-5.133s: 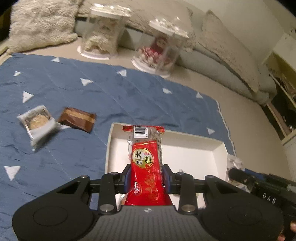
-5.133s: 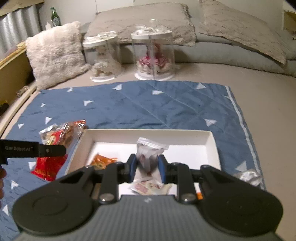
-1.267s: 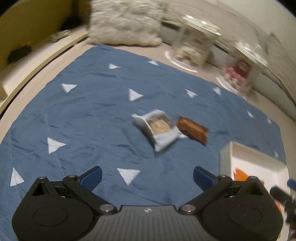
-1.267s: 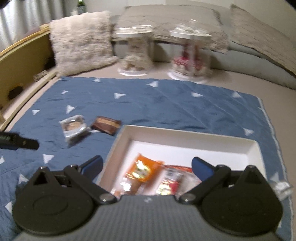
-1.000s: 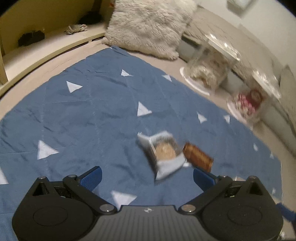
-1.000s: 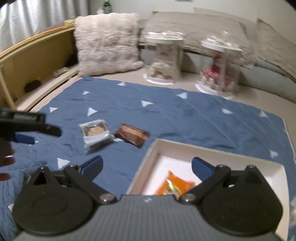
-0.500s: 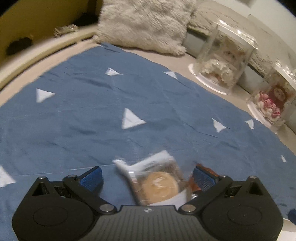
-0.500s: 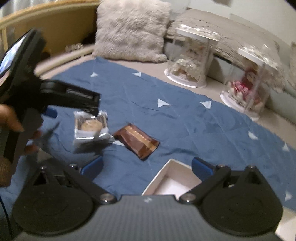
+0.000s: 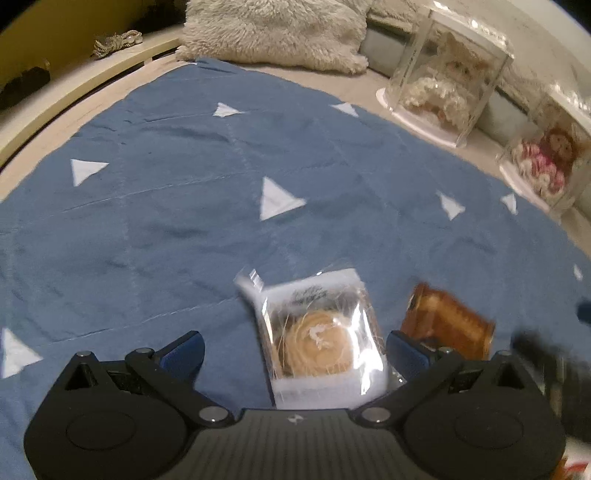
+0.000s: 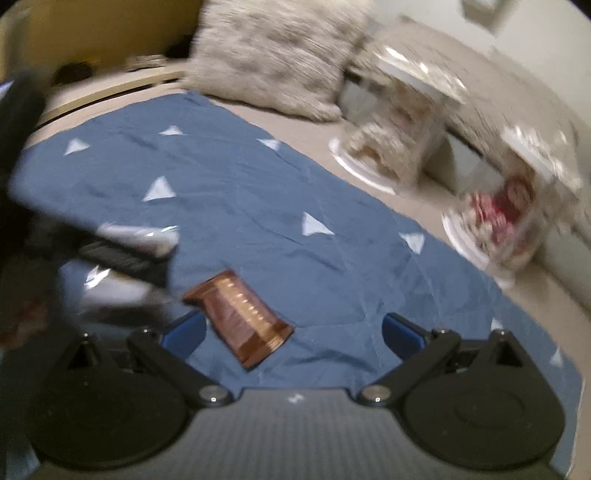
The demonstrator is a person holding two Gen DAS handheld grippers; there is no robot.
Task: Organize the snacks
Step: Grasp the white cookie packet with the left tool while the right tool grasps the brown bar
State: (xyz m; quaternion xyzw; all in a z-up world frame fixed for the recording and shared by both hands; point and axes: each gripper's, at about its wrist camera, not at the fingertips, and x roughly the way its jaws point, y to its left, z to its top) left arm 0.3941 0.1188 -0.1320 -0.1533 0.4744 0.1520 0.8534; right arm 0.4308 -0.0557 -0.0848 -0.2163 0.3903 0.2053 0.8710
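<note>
A clear-wrapped round pastry (image 9: 317, 336) lies on the blue blanket (image 9: 184, 221) between the open fingers of my left gripper (image 9: 295, 350), closer to the right finger. A brown snack packet (image 9: 448, 326) lies just to its right. In the right wrist view the same brown packet (image 10: 240, 317) lies between the open fingers of my right gripper (image 10: 293, 332), nearer the left finger. The left gripper and pastry show blurred at the left of the right wrist view (image 10: 122, 254).
Two clear display cases with dolls (image 9: 447, 77) (image 9: 546, 158) stand at the back right beyond the blanket. A shaggy pillow (image 9: 273, 29) lies at the back. A wooden ledge (image 9: 74, 88) runs along the left.
Both grippers have moved forward and down from the white tray to the two loose snacks. The pastry now sits between the left fingers and the brown packet between the right fingers.
</note>
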